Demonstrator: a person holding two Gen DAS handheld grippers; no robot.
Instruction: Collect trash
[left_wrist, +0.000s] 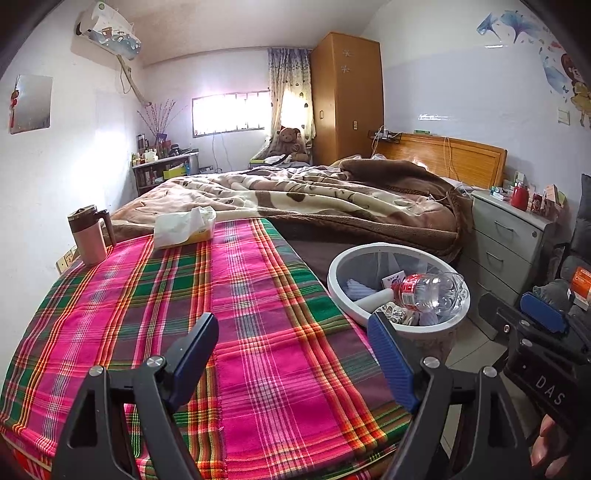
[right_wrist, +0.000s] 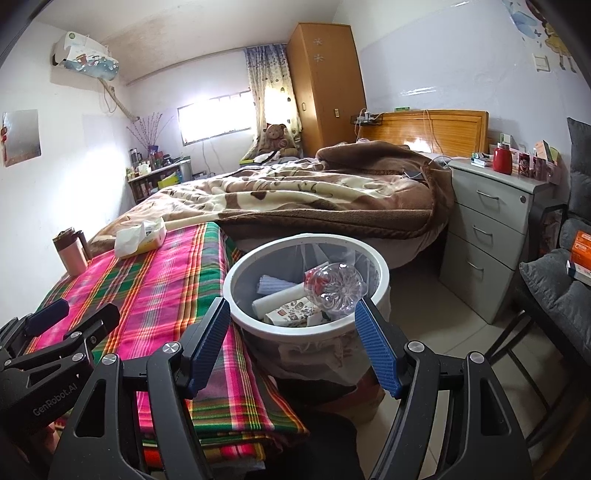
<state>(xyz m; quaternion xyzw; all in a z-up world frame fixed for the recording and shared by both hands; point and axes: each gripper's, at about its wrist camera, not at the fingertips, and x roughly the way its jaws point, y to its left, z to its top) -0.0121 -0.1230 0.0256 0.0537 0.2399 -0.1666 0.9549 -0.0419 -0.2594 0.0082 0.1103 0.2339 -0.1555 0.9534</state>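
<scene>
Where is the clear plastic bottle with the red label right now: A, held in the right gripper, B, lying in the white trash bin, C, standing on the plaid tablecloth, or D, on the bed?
B: the bottle lies on other trash inside the bin; both grippers are open and empty.

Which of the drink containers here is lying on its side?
The clear plastic bottle with the red label, tipped over in the white bin. The pink mug and red jar stand upright.
</scene>
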